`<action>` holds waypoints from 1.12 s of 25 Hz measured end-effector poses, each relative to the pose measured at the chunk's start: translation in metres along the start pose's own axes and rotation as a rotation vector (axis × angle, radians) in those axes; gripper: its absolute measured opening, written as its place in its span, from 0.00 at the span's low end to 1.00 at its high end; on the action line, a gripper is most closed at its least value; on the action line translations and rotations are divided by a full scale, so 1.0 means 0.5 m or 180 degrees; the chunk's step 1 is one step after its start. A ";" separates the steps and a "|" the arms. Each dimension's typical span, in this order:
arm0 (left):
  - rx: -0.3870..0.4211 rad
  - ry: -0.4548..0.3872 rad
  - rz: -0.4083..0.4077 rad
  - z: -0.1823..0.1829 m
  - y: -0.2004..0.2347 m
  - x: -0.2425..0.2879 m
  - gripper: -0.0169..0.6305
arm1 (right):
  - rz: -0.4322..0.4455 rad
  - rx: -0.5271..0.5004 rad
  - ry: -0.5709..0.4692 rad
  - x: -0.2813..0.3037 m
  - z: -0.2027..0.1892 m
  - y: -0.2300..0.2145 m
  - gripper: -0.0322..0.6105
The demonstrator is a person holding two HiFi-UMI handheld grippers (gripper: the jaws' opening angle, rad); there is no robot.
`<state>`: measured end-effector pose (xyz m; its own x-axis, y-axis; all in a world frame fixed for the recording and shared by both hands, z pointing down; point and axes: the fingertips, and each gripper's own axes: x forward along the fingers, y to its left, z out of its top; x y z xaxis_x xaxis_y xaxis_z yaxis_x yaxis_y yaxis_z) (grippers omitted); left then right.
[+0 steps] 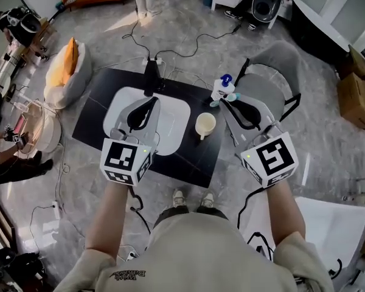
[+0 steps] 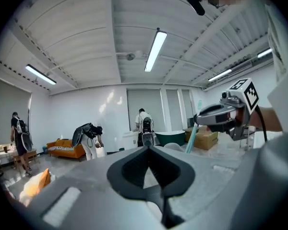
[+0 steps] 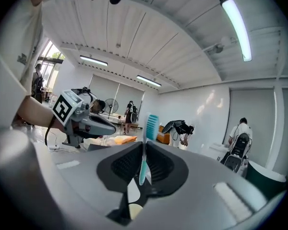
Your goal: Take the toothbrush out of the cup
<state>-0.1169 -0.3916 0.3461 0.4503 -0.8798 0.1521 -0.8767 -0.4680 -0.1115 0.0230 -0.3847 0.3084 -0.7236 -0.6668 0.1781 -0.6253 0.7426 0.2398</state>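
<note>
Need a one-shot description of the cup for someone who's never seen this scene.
Centre of the head view: a black table with a large white tray on it. Just right of the tray stands the cup, round, cream, mouth up. The white-and-blue item beyond it is narrower and two-coloured; the cup is plain and wide-mouthed.

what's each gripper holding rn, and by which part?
Right gripper is shut on the toothbrush, pinching its handle just below the bristle head. Left gripper is shut and empty.
</note>
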 end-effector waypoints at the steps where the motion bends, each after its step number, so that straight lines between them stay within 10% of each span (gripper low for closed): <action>1: 0.0035 -0.0046 -0.0016 0.017 -0.005 -0.006 0.03 | -0.0033 0.0002 -0.0054 -0.015 0.014 -0.002 0.10; 13: 0.0246 -0.0389 -0.0107 0.120 -0.078 -0.080 0.03 | -0.0262 0.0105 -0.0214 -0.158 0.056 -0.002 0.10; 28: 0.0277 -0.0112 -0.0174 0.049 -0.163 -0.087 0.03 | -0.0139 0.0343 0.0003 -0.197 -0.031 0.040 0.09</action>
<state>-0.0610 -0.3172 0.3247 0.5042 -0.8544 0.1258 -0.8332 -0.5196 -0.1892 0.0861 -0.3051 0.3106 -0.6948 -0.6987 0.1706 -0.6841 0.7152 0.1432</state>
